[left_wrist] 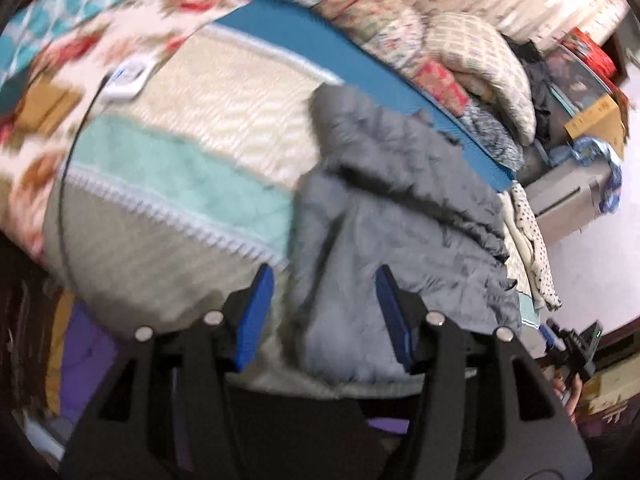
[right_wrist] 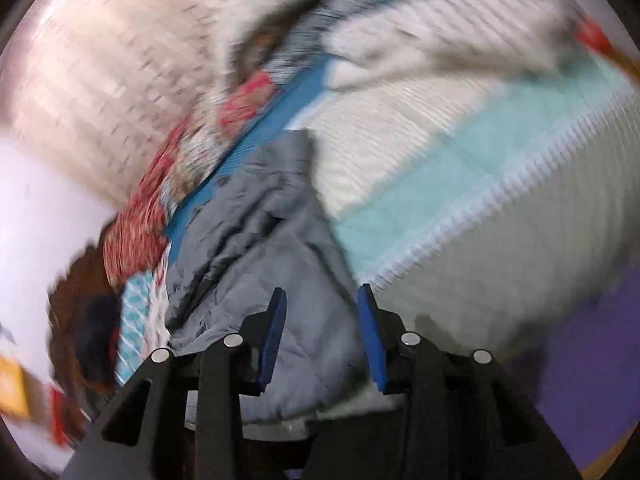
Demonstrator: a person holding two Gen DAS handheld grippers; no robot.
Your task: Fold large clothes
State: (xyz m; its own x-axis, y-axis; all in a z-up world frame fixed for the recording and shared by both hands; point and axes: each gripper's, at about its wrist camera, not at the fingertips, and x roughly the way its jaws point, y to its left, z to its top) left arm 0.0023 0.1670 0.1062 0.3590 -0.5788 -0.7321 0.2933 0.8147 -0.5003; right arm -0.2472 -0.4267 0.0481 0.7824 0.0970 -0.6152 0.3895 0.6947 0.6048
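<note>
A crumpled grey garment point(left_wrist: 392, 216) lies on a bed covered by a cream, mint and grey striped blanket point(left_wrist: 192, 152). In the left wrist view my left gripper point(left_wrist: 326, 284) is open, its blue-padded fingers straddling the garment's near edge just above it. In the right wrist view the same grey garment point(right_wrist: 256, 240) lies ahead, and my right gripper point(right_wrist: 322, 304) is open over its near end, with the fabric between the pads but not pinched. Both views are motion-blurred.
A blue mat point(left_wrist: 360, 64) edges the blanket. Piled patterned quilts and pillows point(left_wrist: 472, 60) lie behind. A white remote-like device point(left_wrist: 128, 80) with a cable rests on the bed. Boxes and clutter point(left_wrist: 592, 120) stand at right; a dotted cloth point(left_wrist: 532, 248) hangs off the edge.
</note>
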